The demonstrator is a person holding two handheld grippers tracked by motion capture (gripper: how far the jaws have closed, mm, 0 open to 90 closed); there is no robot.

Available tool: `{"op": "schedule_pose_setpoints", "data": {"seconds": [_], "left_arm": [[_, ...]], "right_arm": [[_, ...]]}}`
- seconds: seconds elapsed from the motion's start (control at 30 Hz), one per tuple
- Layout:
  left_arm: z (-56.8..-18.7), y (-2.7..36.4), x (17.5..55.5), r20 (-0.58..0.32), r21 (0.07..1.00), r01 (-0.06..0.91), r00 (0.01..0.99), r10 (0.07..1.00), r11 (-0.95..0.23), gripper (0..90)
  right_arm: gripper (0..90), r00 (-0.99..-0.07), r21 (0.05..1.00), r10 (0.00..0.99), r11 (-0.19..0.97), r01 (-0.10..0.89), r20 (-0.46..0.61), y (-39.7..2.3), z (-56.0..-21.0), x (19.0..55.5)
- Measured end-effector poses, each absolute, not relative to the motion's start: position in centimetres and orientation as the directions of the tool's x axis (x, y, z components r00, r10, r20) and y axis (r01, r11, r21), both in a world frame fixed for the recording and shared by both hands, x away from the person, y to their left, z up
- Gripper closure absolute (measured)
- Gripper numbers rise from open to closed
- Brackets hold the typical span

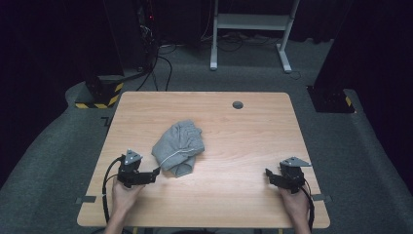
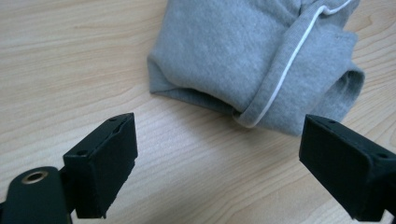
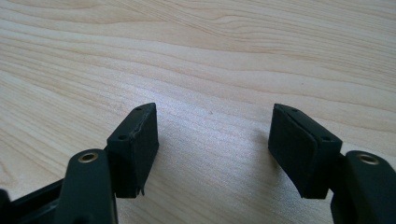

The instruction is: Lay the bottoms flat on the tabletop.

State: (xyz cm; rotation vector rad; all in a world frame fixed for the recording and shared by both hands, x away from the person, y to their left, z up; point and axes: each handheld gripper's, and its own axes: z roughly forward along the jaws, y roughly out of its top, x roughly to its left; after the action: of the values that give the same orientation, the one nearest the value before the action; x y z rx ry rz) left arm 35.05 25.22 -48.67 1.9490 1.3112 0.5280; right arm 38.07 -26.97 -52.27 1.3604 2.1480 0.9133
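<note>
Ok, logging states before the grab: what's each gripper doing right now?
Left gripper: open, empty, just short of the grey garment.
Right gripper: open, empty, over bare table.

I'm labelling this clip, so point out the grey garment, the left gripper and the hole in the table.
garment [image 1: 178, 145]: high view, middle of the bunched grey cloth.
left gripper [image 1: 155, 171]: high view, midway between its open jaws.
hole [image 1: 237, 105]: high view, centre of the dark round opening near the far edge.
</note>
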Motion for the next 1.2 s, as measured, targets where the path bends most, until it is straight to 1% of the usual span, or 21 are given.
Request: {"op": "schedule_pose_setpoints", "data": {"seconds": [0.13, 0.27, 0.37, 0.57, 0.73, 0.97, 1.2], "left_arm": [[-47.9, 24.3, 36.0, -0.042, 0.759, 0.605, 0.417, 0.908, -0.243, 12.4], [-47.8, 23.7, 36.9, -0.058, 0.762, 0.603, 0.426, 0.903, -0.236, 14.6], [-47.6, 22.9, 38.0, -0.041, 0.752, 0.607, 0.433, 0.9, -0.258, 14.7], [-47.3, 21.7, 39.4, -0.038, 0.756, 0.596, 0.454, 0.89, -0.271, 14.9], [-47.5, 20.8, 40.4, -0.046, 0.736, 0.615, 0.463, 0.885, -0.283, 15.3], [-48.0, 20.1, 41.4, -0.062, 0.733, 0.622, 0.464, 0.884, -0.275, 16.4], [-49.2, 19.4, 42.0, -0.037, 0.695, 0.644, 0.477, 0.878, -0.32, 16.2]], "right_arm": [[32.8, -0.422, 0.726, 0.907, 0.299, 0.619, -0.014, -27.0, -52.3, 38.1], [32.7, -0.422, 0.726, 0.906, 0.3, 0.619, -0.014, -27.0, -52.3, 38.1], [32.6, -0.423, 0.726, 0.906, 0.3, 0.619, -0.014, -27.0, -52.3, 38.1], [32.5, -0.423, 0.726, 0.906, 0.3, 0.619, -0.014, -27.0, -52.3, 38.1], [32.4, -0.423, 0.726, 0.906, 0.3, 0.619, -0.014, -27.0, -52.3, 38.0], [32.4, -0.423, 0.726, 0.906, 0.3, 0.619, -0.014, -27.0, -52.3, 38.0], [32.4, -0.423, 0.726, 0.906, 0.3, 0.619, -0.014, -27.0, -52.3, 38.0]]}}
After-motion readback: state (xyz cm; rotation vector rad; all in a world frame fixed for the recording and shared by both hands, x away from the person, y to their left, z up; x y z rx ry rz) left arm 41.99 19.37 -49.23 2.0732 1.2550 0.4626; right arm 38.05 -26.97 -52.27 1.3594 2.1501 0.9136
